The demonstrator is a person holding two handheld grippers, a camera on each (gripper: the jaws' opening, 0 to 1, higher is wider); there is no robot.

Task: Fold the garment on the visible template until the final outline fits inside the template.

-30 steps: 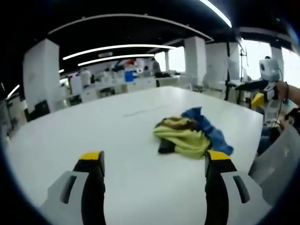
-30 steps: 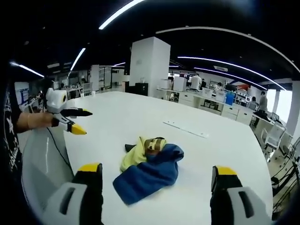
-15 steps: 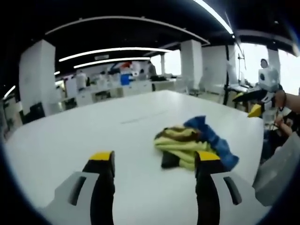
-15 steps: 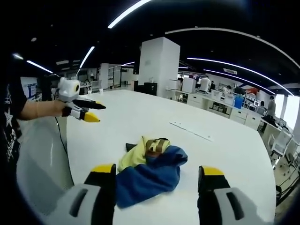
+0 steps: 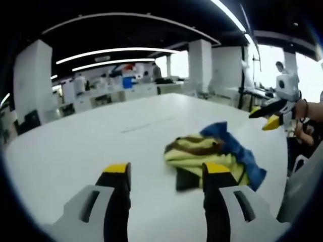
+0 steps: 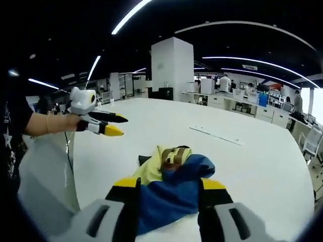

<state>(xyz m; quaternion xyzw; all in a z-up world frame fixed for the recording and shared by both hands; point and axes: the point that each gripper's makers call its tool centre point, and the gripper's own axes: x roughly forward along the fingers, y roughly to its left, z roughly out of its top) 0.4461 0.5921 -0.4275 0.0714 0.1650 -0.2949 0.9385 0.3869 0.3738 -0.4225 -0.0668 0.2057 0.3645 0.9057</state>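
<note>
A crumpled garment in yellow, brown and blue lies in a heap on the white table. My left gripper is open just short of the heap's near edge, its right finger in front of the yellow cloth. My right gripper hangs open in the air beyond the heap. From the other side, the garment shows its blue part nearest. My right gripper is open with blue cloth lying between its fingers, low over the table. My left gripper is held off the table's left edge.
A thin pale strip or line marks the table beyond the heap, also seen as a faint line. A person's forearm reaches in from the left. Desks, pillars and people fill the office behind.
Both grippers' jaws have narrowed while staying open. Both cameras have moved closer to the heap, and the right gripper's fingers now flank the blue cloth. The garment has not shifted.
</note>
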